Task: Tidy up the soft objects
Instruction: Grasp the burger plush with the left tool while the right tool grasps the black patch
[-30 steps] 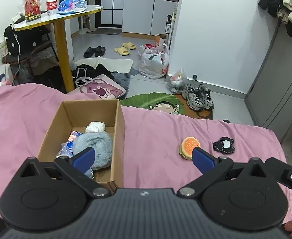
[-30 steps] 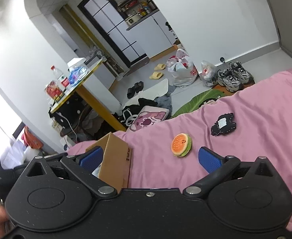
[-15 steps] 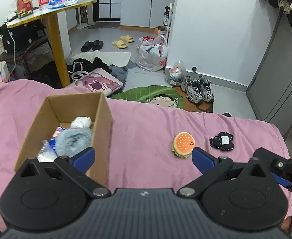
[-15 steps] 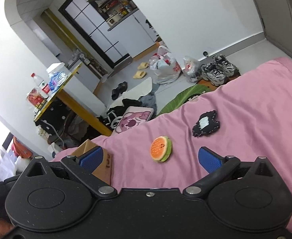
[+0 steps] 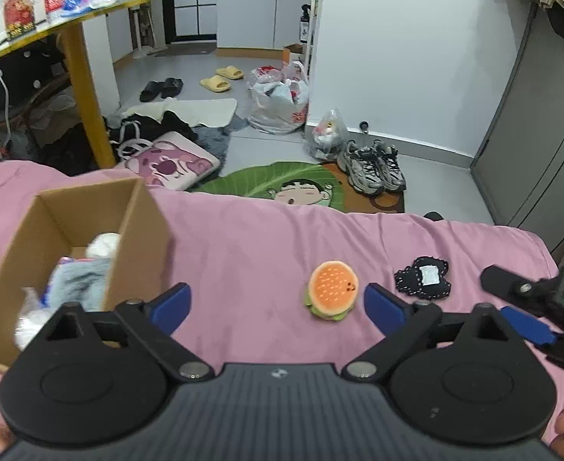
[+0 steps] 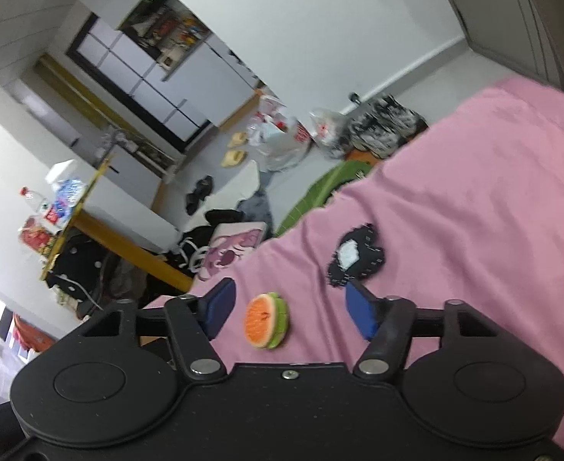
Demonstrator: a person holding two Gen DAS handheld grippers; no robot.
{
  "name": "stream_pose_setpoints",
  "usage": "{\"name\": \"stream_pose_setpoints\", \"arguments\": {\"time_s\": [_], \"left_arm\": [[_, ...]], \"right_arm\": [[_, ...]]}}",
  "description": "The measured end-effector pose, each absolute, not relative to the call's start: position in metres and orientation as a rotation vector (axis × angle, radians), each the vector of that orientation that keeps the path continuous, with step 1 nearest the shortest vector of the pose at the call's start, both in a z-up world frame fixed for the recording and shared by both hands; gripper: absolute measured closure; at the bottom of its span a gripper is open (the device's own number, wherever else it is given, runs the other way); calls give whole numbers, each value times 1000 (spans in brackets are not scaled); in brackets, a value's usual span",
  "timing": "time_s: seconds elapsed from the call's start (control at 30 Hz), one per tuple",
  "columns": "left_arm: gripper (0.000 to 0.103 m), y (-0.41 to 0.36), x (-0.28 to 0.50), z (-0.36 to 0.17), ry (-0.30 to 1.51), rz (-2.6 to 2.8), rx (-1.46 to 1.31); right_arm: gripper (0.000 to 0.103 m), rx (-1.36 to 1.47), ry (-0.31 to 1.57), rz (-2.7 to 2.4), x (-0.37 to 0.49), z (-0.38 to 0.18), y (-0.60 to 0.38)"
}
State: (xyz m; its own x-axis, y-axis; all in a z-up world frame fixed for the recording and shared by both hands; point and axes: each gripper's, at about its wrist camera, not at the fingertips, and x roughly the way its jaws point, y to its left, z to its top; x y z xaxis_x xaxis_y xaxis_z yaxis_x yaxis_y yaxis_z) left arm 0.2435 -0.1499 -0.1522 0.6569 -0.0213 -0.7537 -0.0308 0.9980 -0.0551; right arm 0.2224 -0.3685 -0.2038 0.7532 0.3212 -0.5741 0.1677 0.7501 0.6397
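Pink velvety bedspread (image 5: 251, 253), round plush burger (image 5: 332, 290), cardboard box (image 5: 136, 238)

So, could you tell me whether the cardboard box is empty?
No. The cardboard box holds a grey fluffy item and a white one.

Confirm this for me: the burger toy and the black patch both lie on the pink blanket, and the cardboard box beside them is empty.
Not quite. The burger toy and the black patch do lie on the pink blanket, but the cardboard box is not empty: the left wrist view shows a grey fluffy thing and a white ball inside it.
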Motion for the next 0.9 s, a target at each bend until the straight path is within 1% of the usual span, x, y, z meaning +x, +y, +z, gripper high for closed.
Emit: {"name": "stream_pose_setpoints", "arguments": {"time_s": [0.03,0.1,0.3,0.57,0.9], "left_arm": [[13,-152,247,-156,862,-1,-68],[17,-157,255,-163,871,-12,-69],[24,-170,275,-184,900,-27,-72],[25,-180,299,-217,946,-37,-76],[25,-190,322,-250,1005,-45,-64]], "right_arm": [[46,747,733,88,224,-208,-371],[46,764,738,75,227,-215,-375],[46,765,796,52,248,-236,-376],[46,832,860,15,268,-264,-383],[46,832,851,36,286,-277,-380]]}}
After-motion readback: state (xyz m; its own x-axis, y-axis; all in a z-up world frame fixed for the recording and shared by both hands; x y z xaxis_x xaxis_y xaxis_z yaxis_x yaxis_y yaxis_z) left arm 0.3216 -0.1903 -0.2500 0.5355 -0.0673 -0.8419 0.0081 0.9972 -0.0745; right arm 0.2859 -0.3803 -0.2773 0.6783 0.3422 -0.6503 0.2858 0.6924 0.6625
